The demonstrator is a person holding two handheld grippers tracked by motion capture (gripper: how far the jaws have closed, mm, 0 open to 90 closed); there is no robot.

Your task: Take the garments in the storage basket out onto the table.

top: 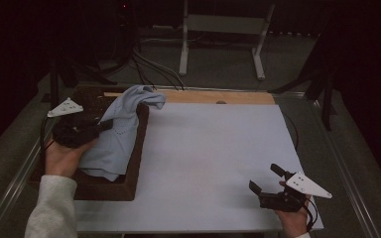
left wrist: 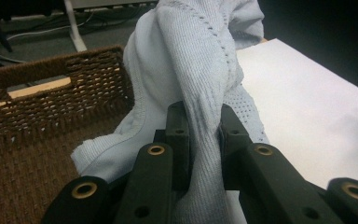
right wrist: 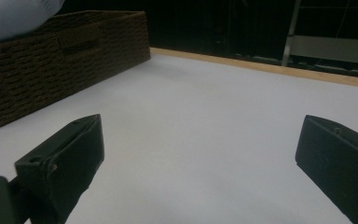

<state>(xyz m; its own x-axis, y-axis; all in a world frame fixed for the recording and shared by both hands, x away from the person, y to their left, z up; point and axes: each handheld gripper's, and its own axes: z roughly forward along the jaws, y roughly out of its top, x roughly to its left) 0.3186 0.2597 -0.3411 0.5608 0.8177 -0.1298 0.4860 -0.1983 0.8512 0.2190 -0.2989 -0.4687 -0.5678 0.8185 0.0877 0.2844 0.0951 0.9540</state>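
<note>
A pale blue knitted garment (top: 116, 130) hangs out of a brown wicker basket (top: 129, 173) at the table's left, draped over the basket's right wall. My left gripper (top: 107, 124) is shut on a bunched fold of it; in the left gripper view the knit (left wrist: 200, 84) rises twisted from between the two black jaws of the left gripper (left wrist: 204, 135). Low over the white table top at the front right, my right gripper (top: 269, 177) stands open with nothing between its jaws. In the right gripper view, the right gripper (right wrist: 200, 140) faces bare table, with the basket (right wrist: 51, 60) at far left.
The white board (top: 213, 158) covers most of the table, with a wooden strip (top: 218, 97) along its far edge. Behind the table stand a white metal frame (top: 223, 29) and cables (top: 149, 64) on the floor. Dark stands flank both sides.
</note>
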